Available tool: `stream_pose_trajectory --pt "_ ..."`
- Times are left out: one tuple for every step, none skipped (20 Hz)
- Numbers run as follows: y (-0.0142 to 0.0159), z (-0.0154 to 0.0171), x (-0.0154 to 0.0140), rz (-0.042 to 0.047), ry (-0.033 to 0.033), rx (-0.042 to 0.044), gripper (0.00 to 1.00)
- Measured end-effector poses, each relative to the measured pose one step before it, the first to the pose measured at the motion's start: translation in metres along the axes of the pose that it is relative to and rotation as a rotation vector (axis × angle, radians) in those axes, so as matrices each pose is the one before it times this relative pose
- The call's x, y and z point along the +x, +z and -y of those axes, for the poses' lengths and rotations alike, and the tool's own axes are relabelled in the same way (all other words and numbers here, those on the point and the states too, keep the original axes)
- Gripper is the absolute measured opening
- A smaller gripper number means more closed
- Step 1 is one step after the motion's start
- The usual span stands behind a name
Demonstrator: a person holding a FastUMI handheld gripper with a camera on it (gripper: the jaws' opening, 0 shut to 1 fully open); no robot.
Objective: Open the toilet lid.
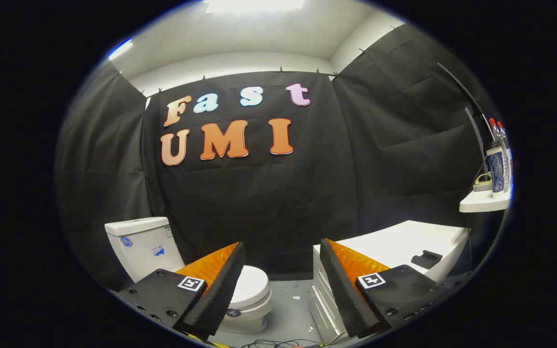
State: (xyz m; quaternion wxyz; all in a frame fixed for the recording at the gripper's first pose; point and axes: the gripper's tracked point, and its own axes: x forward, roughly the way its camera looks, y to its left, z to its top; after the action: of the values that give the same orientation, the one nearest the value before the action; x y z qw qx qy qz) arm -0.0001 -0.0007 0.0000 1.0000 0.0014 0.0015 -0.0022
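Spread wide apart, the gripper (pixel 278 290) is hanging released in the lower middle of the frame, its two black-and-orange fingers (pixel 220 285) gripping nothing and touching nothing. Beyond the left finger, toward the lower left, a white toilet (pixel 254 304) is standing on the grey floor (pixel 290 309), and its toilet lid (pixel 252 285) is lying flat and closed on the bowl, partly hidden behind that finger. The tank (pixel 140 244) is rising behind it against the black cloth wall. Beyond the right finger, a white surface (pixel 404 241) with drawers is sitting at the lower right, carrying a small black object (pixel 426 259). Higher at the right, a white shelf (pixel 481 203) is holding bottles (pixel 497 169).
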Motion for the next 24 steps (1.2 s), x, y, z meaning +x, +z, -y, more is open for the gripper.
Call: stream_pose_trajectory --pt "-0.00051 -0.0012 0.00016 -0.00124 0.00262 -0.00142 0.99" --pt "-0.0008 0.0009 -0.00017 -0.00205 -0.00119 -0.00045 0.99" --pt "-0.00048 -0.00069 0.00068 -0.00008 0.00279 -0.00028 0.99" --pt "0.00034 -0.00051 0.00104 -0.00116 -0.00008 -0.00112 0.99" --pt "-0.00077 -0.00033 0.00102 -0.00218 0.00063 0.00101 0.99" --pt "0.0002 -0.0006 0.00062 -0.00191 0.00123 0.00402 0.99" --pt "0.00005 -0.00132 -0.00033 -0.00126 0.00348 0.00292 0.99" --pt "-0.00058 -0.00027 -0.00073 -0.00079 0.00009 -0.00157 0.99" --pt "0.00074 0.00094 -0.00081 0.00408 -0.003 -0.00403 0.99" --pt "0.00169 0.00116 -0.00062 0.00461 -0.00239 -0.00419 0.99" --pt "0.00065 0.00078 -0.00022 0.00388 -0.002 -0.00226 0.99" --pt "0.00074 -0.00005 0.00069 0.0011 -0.00112 0.0 0.99" --pt "-0.00073 -0.00004 0.00023 -0.00148 -0.00251 0.00236 0.99" --pt "-0.00125 0.0012 0.00007 -0.00143 -0.00143 0.00429 0.99" --pt "-0.00091 0.00033 0.00058 -0.00157 0.00105 0.00308 0.99" --pt "-0.00088 -0.00133 0.0 -0.00446 0.00161 0.00012 0.99" --pt "-0.00036 -0.00067 0.00051 -0.00388 0.00025 -0.00212 0.99" --pt "0.00056 0.00097 -0.00146 0.00223 -0.00115 -0.0027 0.99" --pt "0.0016 0.00029 0.00054 0.00277 -0.00225 -0.00148 0.99" --pt "0.0001 -0.00137 0.00044 0.00193 0.00125 0.00061 0.99" --pt "-0.00163 -0.00265 -0.00028 -0.00199 0.00464 -0.00025 0.99" --pt "-0.00188 -0.00153 0.00069 -0.00558 -0.00019 0.0014 0.99" --pt "-0.00199 -0.0033 0.00092 -0.00516 0.00655 0.00305 0.99" --pt "-0.00061 -0.00584 0.00086 -0.00187 0.00812 0.00446 0.99"
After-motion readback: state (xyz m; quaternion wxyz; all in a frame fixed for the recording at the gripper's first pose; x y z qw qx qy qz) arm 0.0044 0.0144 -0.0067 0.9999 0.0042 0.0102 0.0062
